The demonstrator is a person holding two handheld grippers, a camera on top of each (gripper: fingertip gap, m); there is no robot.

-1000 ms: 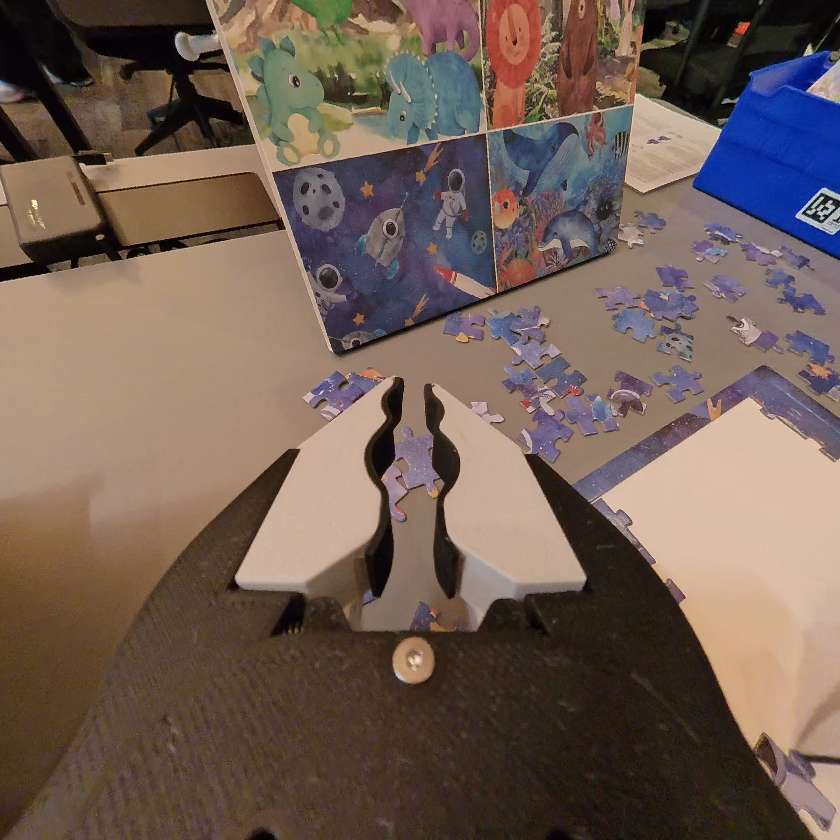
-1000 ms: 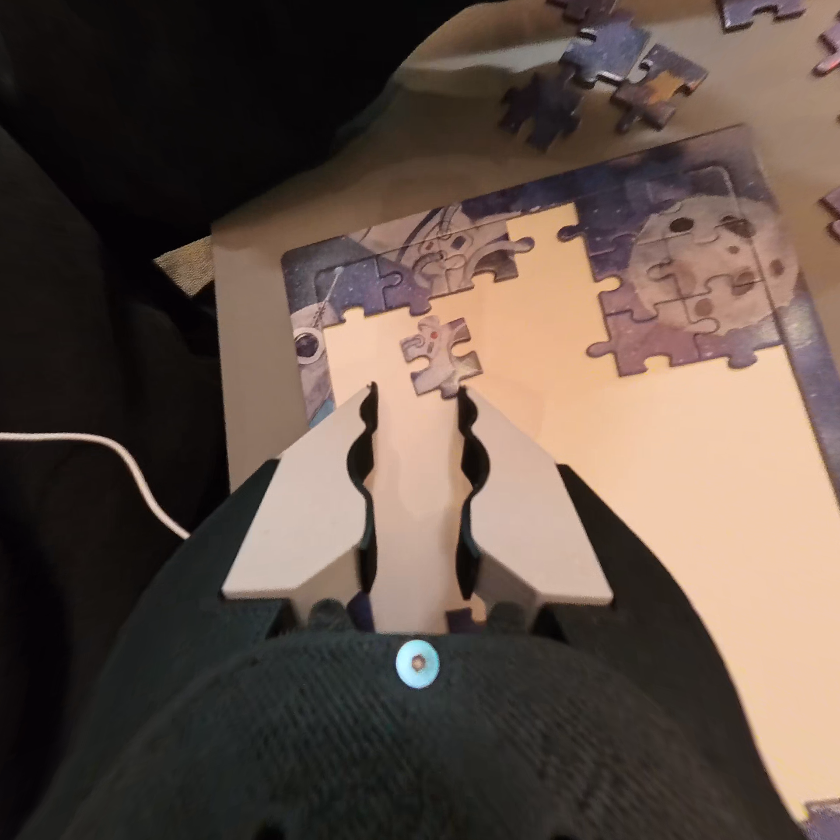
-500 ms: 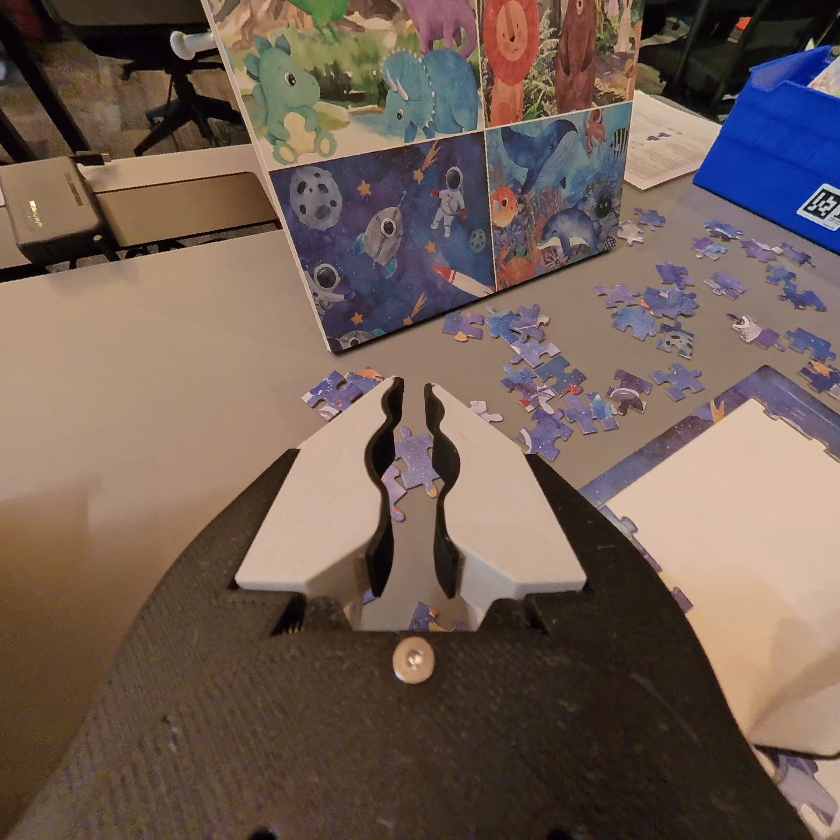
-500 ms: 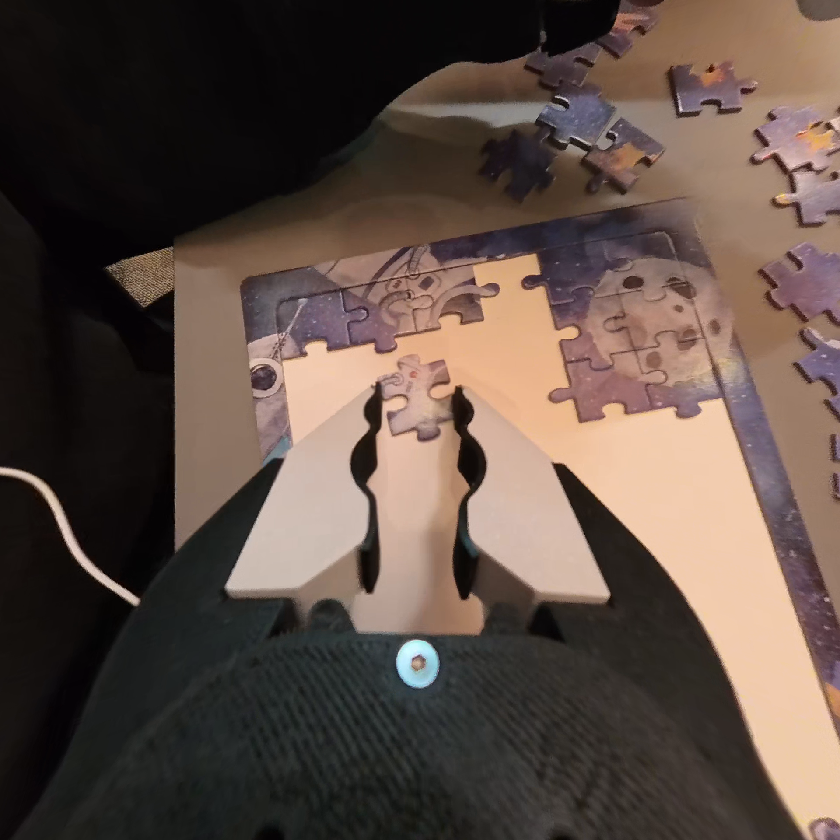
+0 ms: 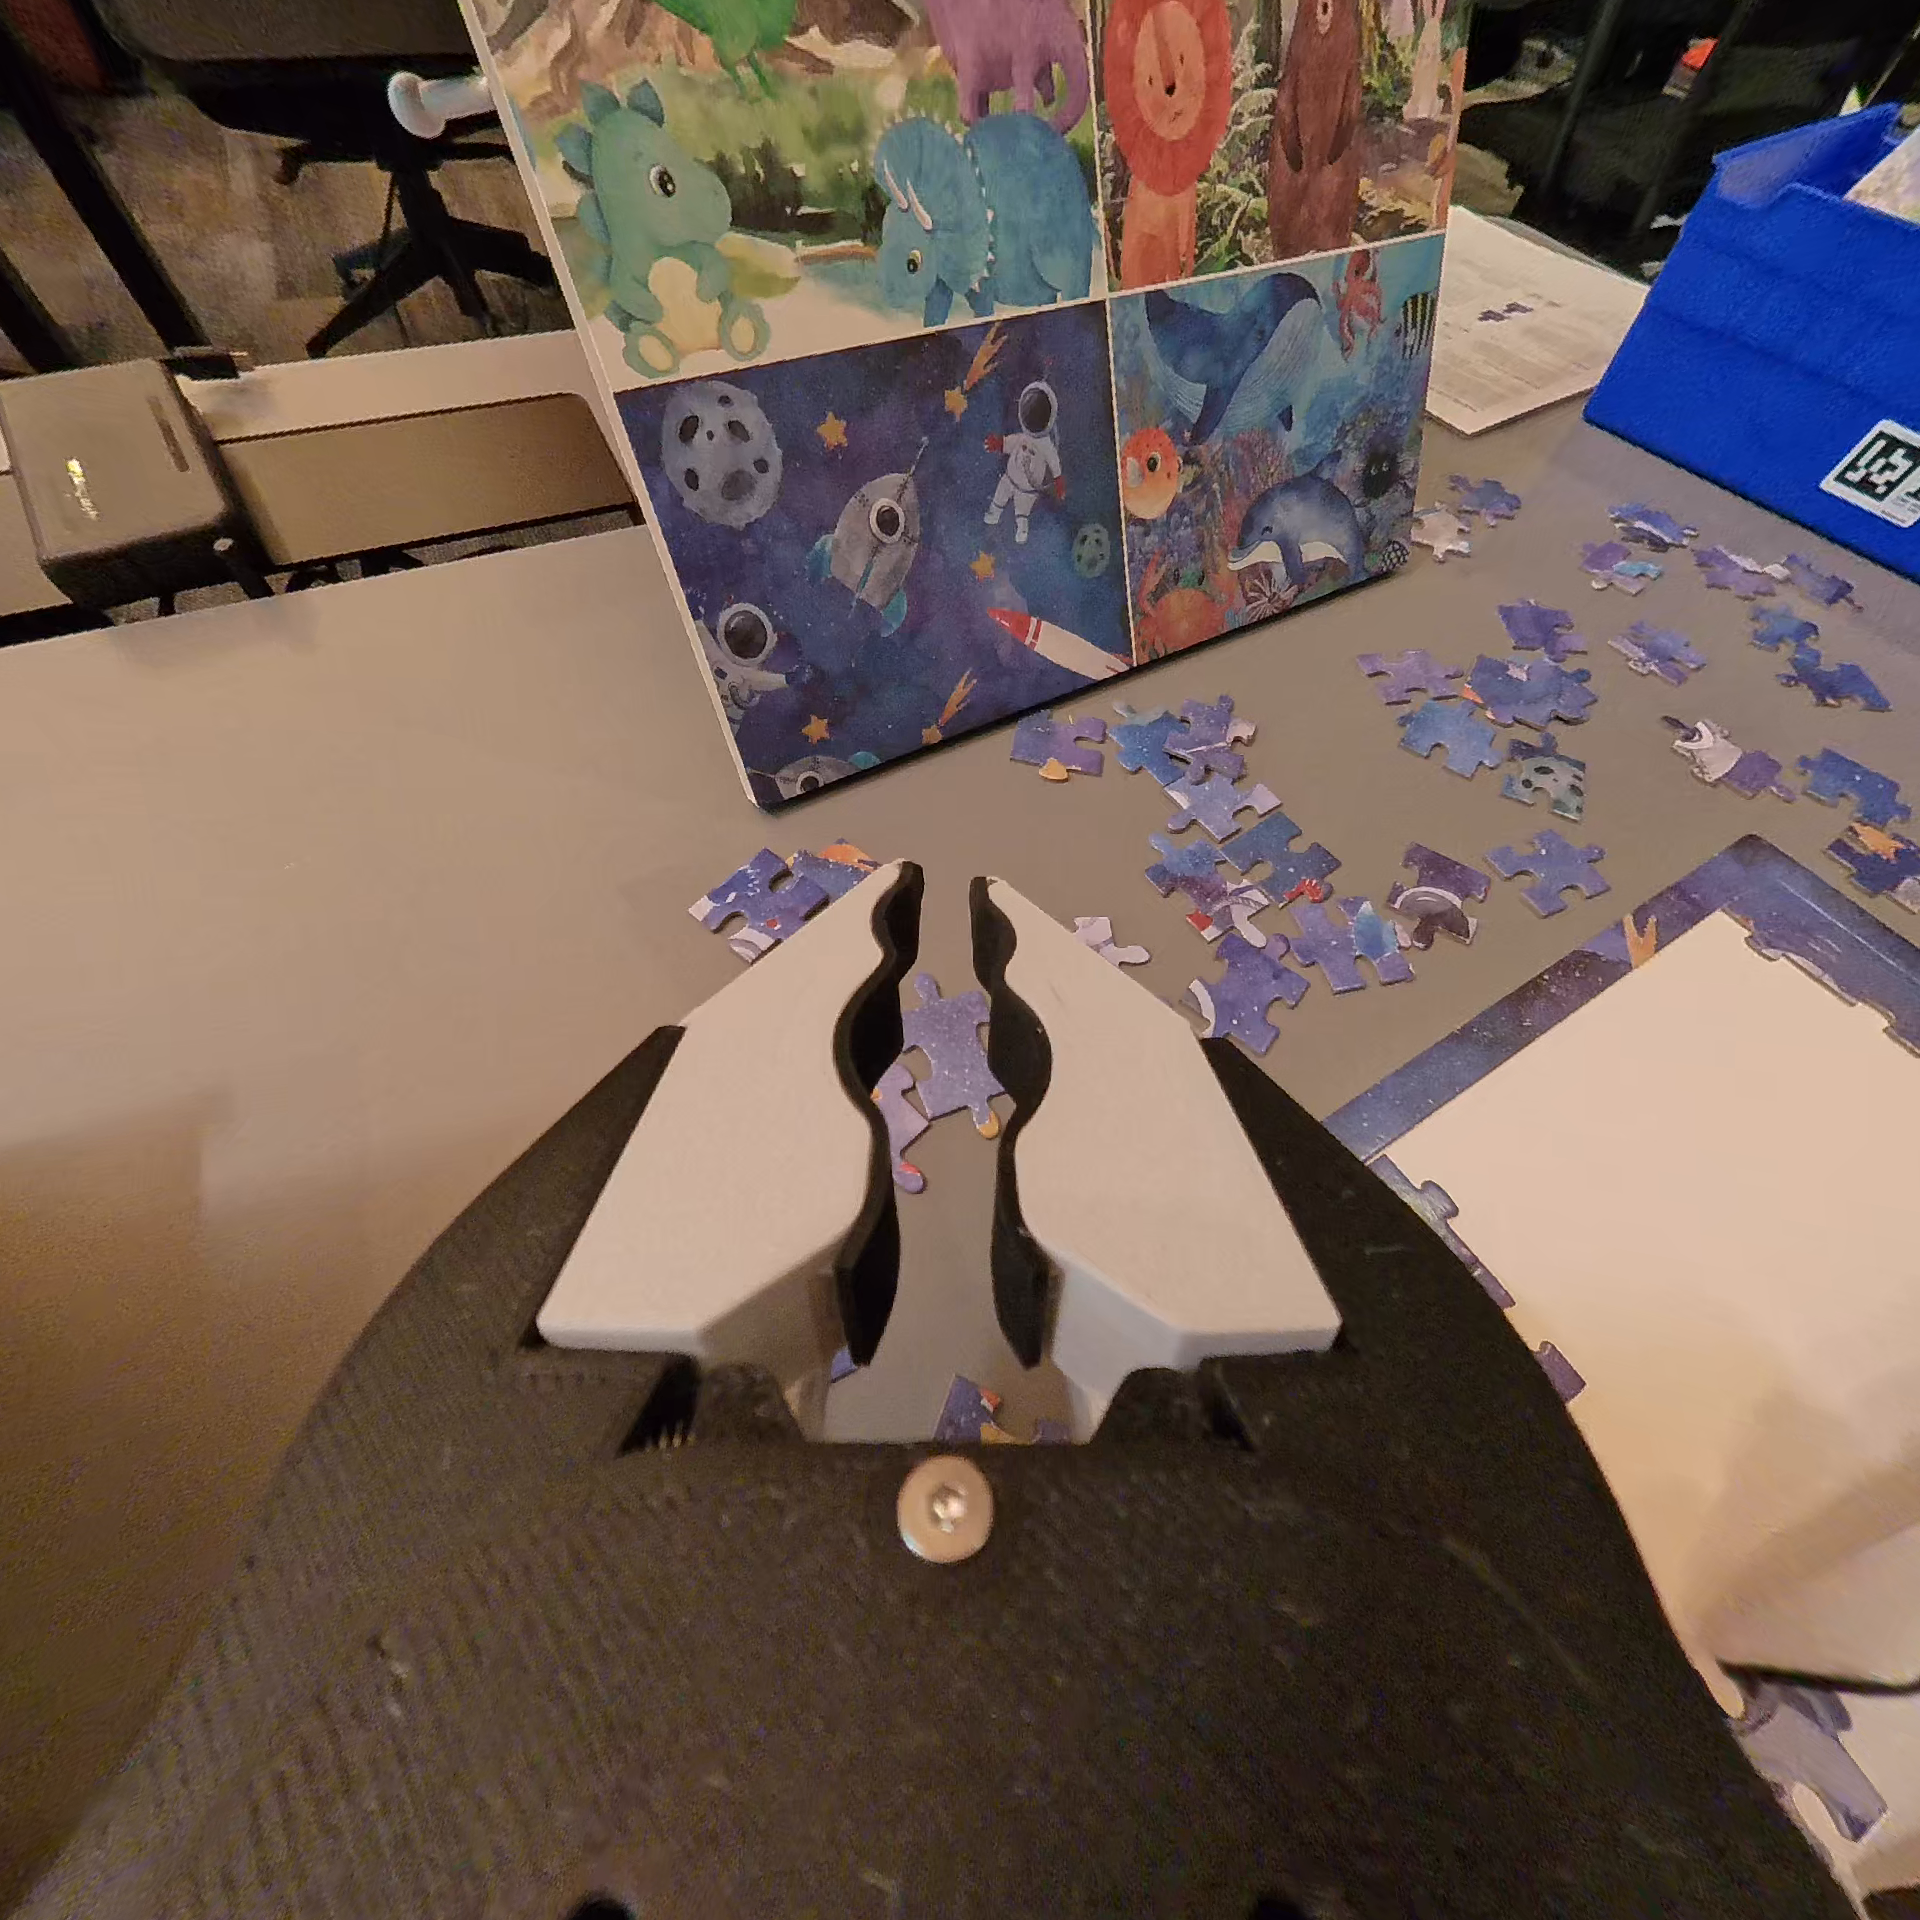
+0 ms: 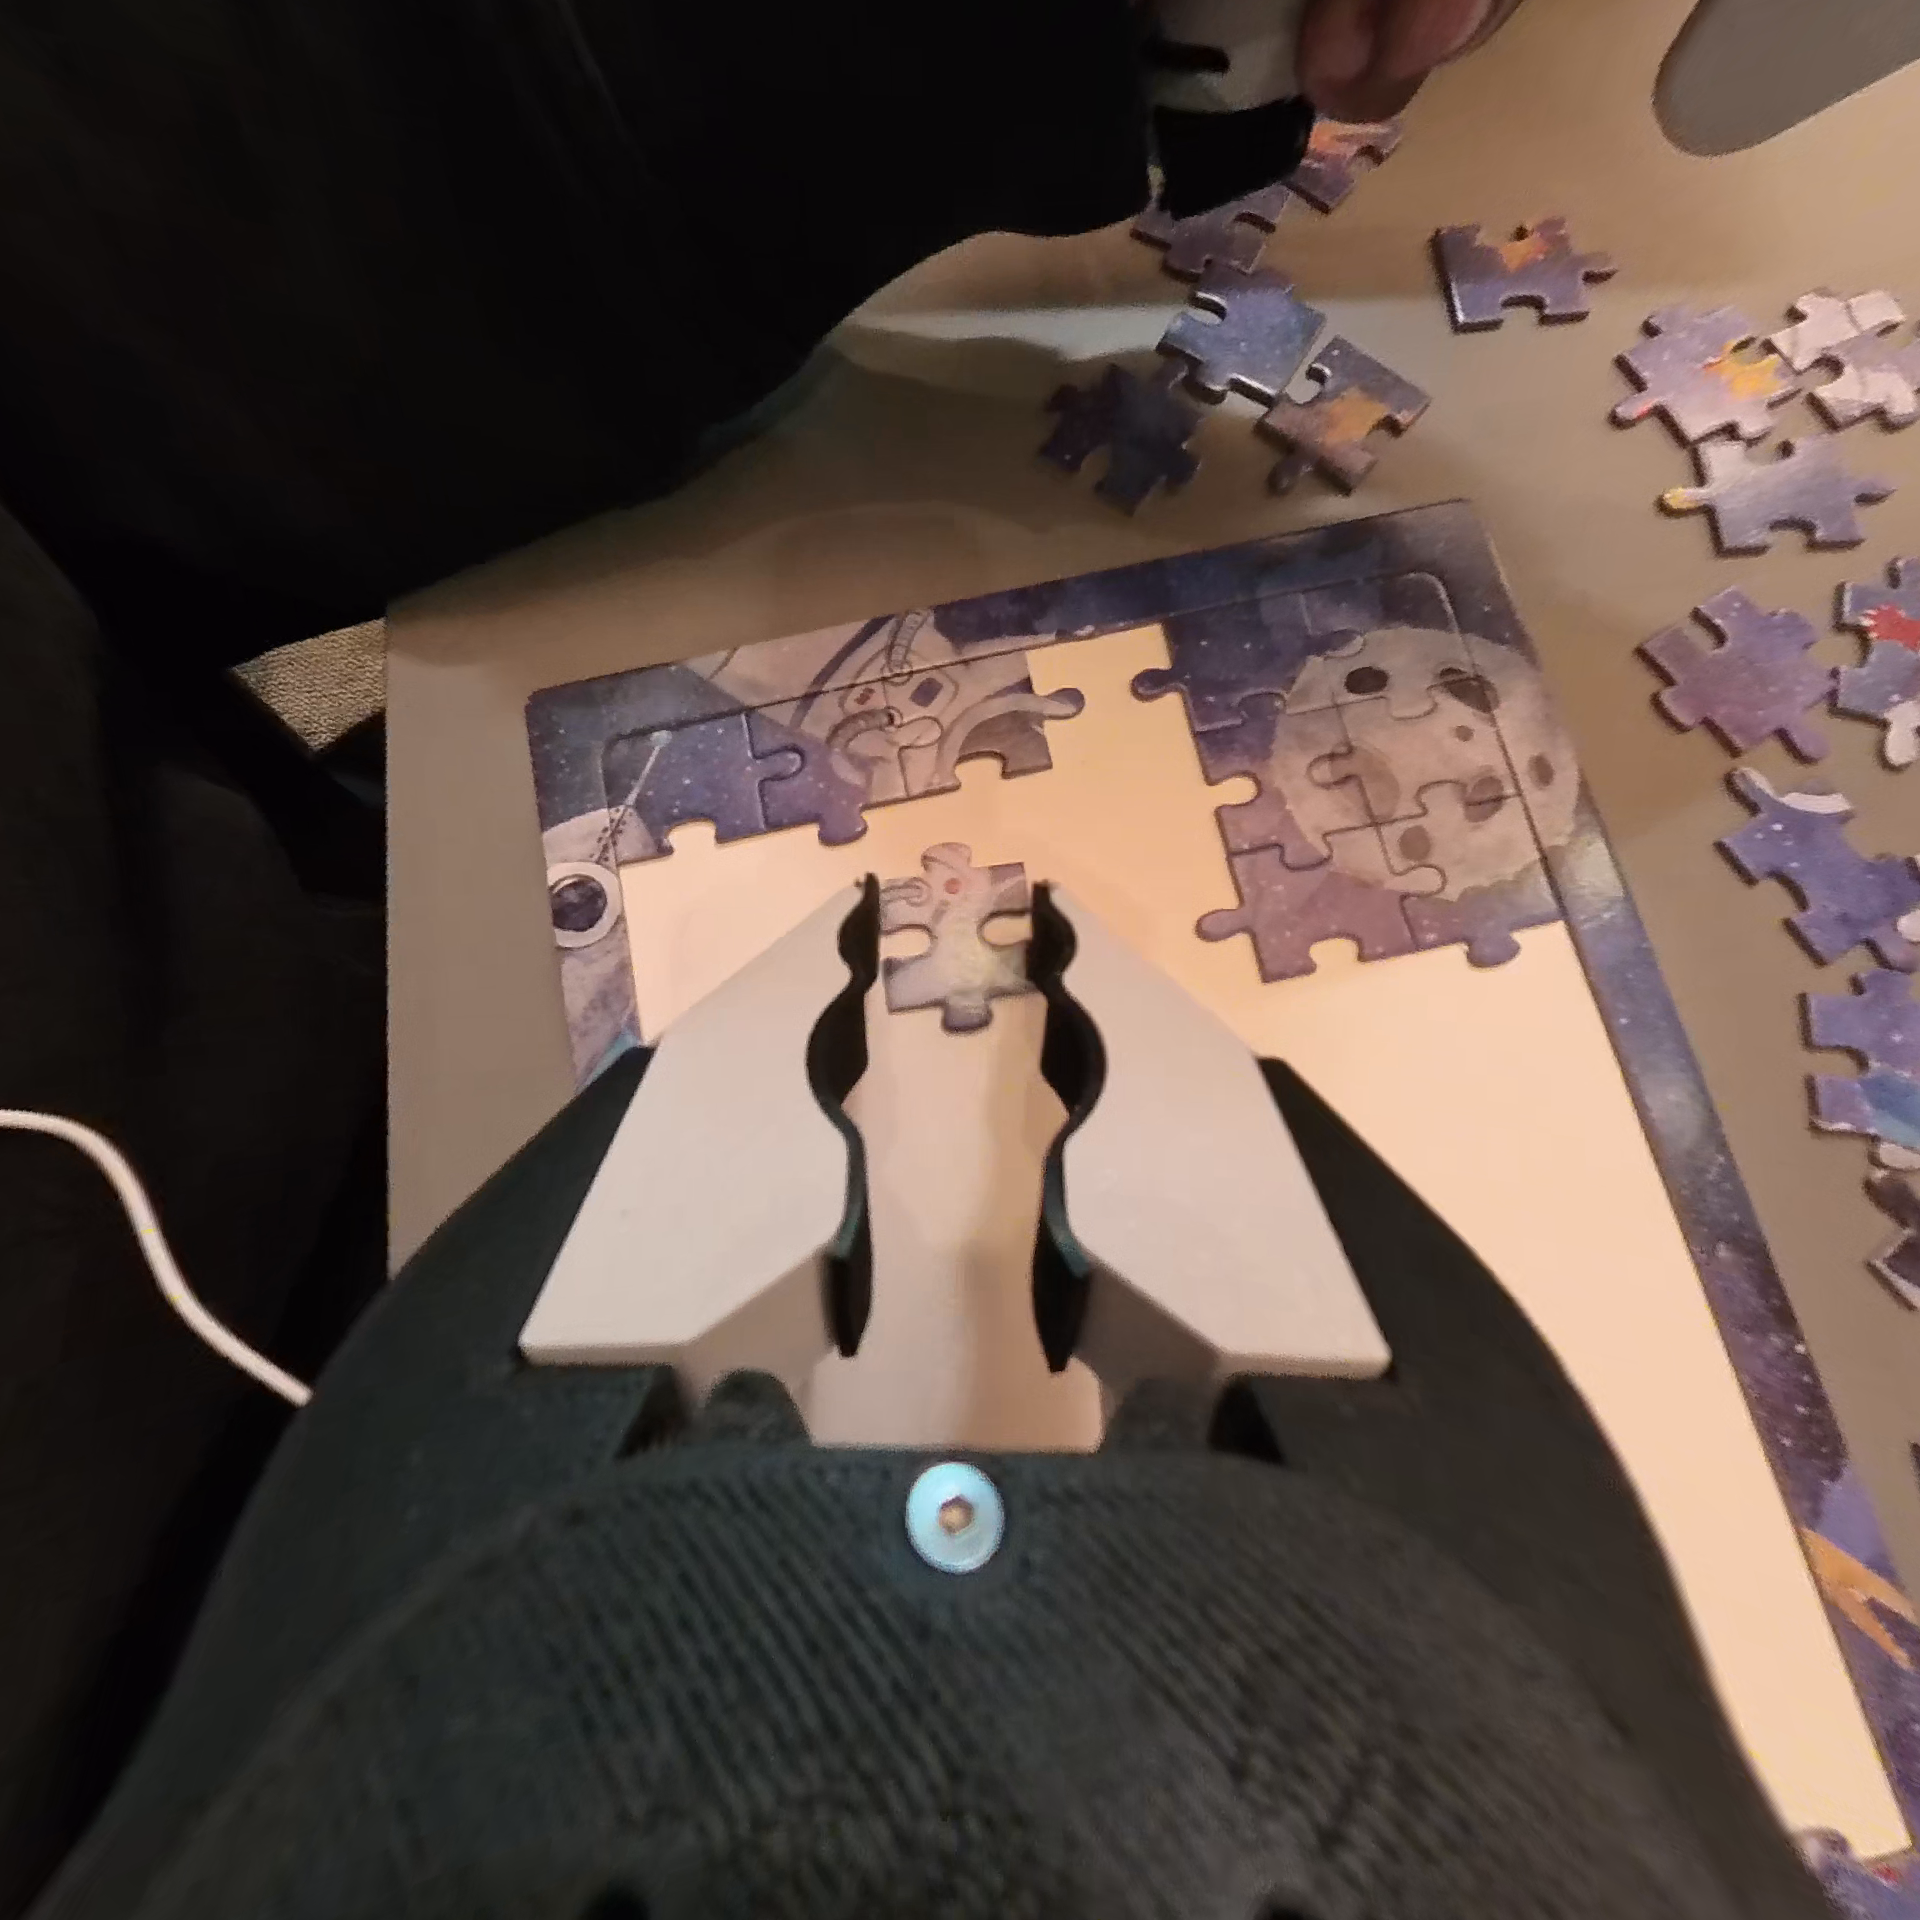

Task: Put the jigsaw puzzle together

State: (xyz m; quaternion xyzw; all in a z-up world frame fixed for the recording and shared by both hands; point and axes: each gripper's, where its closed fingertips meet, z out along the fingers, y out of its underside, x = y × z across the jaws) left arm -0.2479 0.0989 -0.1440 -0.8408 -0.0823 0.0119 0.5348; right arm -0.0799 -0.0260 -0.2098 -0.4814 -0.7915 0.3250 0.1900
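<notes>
Right wrist view: fingers (image 6: 1042, 914) flanking puzzle piece (image 6: 956, 935)

Blue bin (image 5: 1787, 343) cut off; paper (image 5: 1507, 332) illegible

The right gripper (image 6: 954, 894) has moved forward over the puzzle tray (image 6: 1621, 997). A second ago the loose grey puzzle piece (image 6: 956, 940) lay out in front of its fingertips, with a gap between. Now that piece sits right between the two fingertips — one on each side of it. The fingers have also come closer together, and each black pad looks to be touching a side of the piece. The view has slid too, so more loose pieces (image 6: 1756, 405) show on the right, and a hand (image 6: 1361, 52) now shows at the top edge.

The left gripper (image 5: 945, 899) has hardly moved — its view shifted only a tiny bit.
</notes>
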